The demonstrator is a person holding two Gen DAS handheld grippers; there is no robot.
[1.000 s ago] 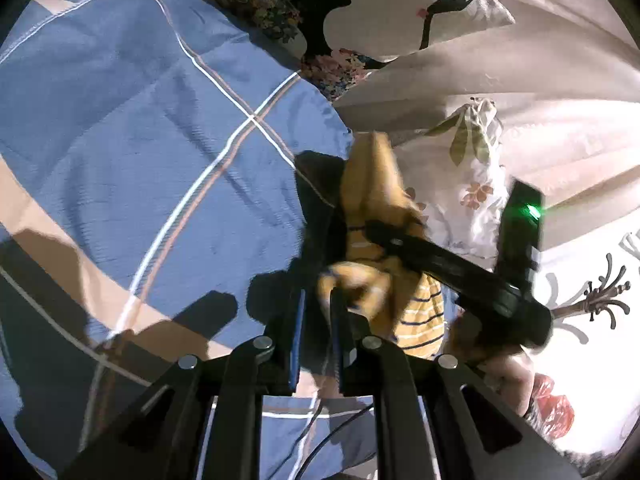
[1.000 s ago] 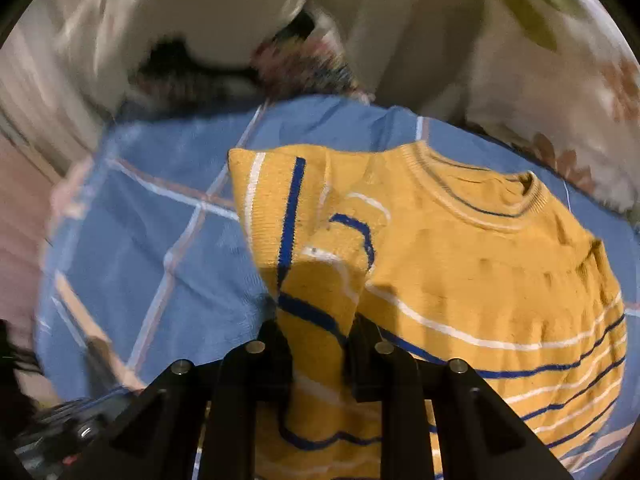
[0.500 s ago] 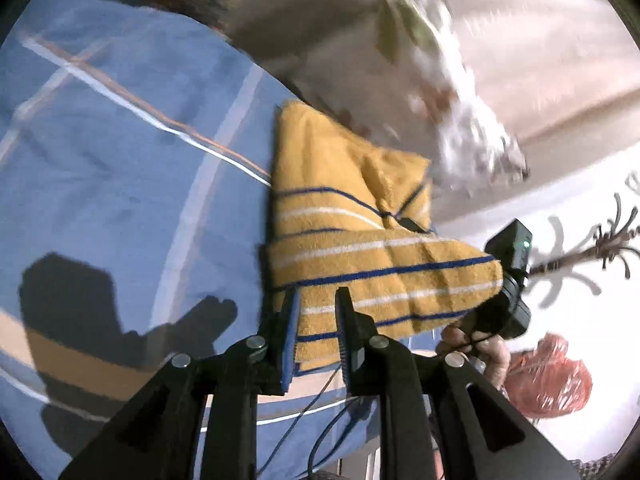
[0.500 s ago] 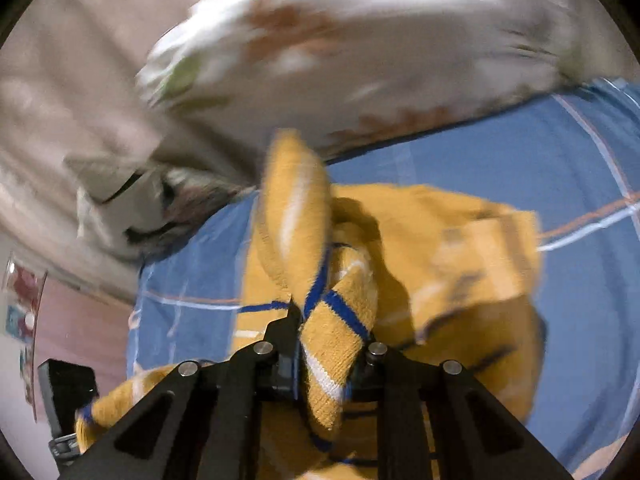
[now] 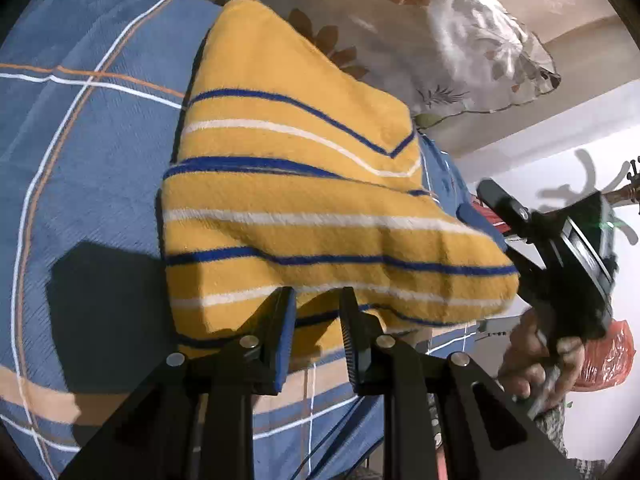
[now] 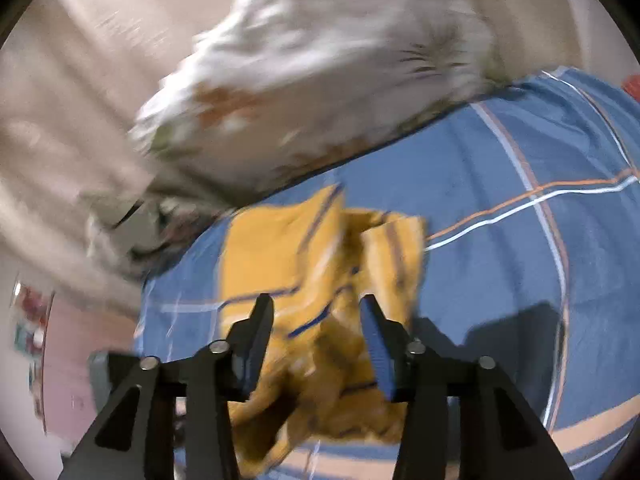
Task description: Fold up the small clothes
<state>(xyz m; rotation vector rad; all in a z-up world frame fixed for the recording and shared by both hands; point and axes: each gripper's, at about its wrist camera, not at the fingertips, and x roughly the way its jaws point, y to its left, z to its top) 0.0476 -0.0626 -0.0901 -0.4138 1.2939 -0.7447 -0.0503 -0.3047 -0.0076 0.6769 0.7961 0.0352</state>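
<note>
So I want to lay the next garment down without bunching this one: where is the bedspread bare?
Bare bedspread lies left of the sweater in the left wrist view, and between the sweater and the bed's far edge in the right wrist view. It is crowded along the floral pillow, which the sweater's top end meets, and near the grippers.

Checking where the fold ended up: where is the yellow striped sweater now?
The yellow striped sweater lies folded on the blue plaid bedsheet, just ahead of both grippers, with the floral pillow behind it.
</note>
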